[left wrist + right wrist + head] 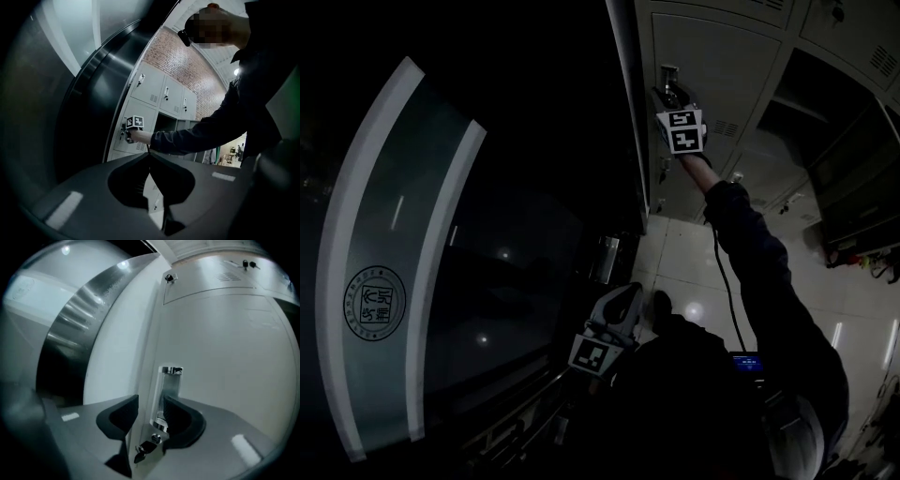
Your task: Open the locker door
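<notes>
The grey locker door (727,84) is closed, with a chrome handle (668,75) at its left edge. My right gripper (671,96) is raised to that handle at arm's length. In the right gripper view the handle (171,383) stands between the open jaws of my right gripper (151,416); the right jaw is beside it and the left jaw is clear of it. A key (144,449) hangs in the lock just under the handle. My left gripper (623,300) is held low by the person's body, and in its own view my left gripper (149,153) has its tips together and holds nothing.
A dark curved glass panel with a round emblem (375,305) fills the left. To the right of the door are open locker compartments (844,150). Below lies a pale tiled floor (694,267). The locker above has its own lock (169,277).
</notes>
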Available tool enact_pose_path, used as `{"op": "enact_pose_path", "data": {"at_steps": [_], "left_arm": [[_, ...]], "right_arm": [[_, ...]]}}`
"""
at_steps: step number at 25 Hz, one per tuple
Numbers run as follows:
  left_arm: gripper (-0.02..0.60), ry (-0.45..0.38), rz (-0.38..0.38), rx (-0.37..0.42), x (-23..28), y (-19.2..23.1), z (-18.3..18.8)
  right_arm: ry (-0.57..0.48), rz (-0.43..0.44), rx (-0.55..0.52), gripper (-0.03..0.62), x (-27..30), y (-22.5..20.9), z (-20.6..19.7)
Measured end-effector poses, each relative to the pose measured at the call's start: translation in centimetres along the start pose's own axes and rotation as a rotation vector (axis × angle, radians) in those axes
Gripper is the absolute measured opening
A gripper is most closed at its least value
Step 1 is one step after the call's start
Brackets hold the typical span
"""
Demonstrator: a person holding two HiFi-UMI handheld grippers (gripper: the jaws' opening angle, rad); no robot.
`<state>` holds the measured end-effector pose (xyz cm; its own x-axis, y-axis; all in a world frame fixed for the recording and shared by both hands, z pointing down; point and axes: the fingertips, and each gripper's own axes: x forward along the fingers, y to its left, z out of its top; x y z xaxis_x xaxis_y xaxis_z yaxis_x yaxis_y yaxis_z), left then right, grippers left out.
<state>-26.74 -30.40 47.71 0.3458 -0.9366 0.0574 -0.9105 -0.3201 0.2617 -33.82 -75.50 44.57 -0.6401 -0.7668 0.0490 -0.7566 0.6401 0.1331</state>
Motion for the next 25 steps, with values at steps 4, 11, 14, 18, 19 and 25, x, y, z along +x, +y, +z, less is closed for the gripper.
{"op": "enact_pose_path", "data": {"at_steps": [4, 11, 14, 18, 19, 25], "left_arm": [[0.011, 0.004, -0.011, 0.008, 0.6, 0.5, 0.2], [0.011, -0.012, -0.057, 0.0, -2.2, -1.4, -0.4], [0.011, -0.014, -0.121, 0.024, -4.3, -4.0, -0.9], [0.011, -0.007, -0.189, 0.034, -7.7, -7.8, -2.2], [0.011, -0.004, -0.204, 0.037, -8.6, -8.8, -2.6], [0.011, 0.02, -0.271, 0.048, -13.1, -14.9, -4.4]], "right_arm": [[0.009, -0.002, 0.059, 0.15, 1.5, 0.4, -0.9], [-0.034, 0.16, 0.104, 0.106, -5.7, 3.2, -0.8], [-0.073, 0.214, 0.121, 0.112, -13.1, 4.2, -1.1], [-0.081, 0.2, 0.126, 0.109, -22.2, 1.8, -2.2], [-0.066, 0.195, 0.117, 0.124, -23.7, 1.0, -2.4], [0.063, 0.118, 0.065, 0.14, -28.8, -2.2, -3.0]]}}
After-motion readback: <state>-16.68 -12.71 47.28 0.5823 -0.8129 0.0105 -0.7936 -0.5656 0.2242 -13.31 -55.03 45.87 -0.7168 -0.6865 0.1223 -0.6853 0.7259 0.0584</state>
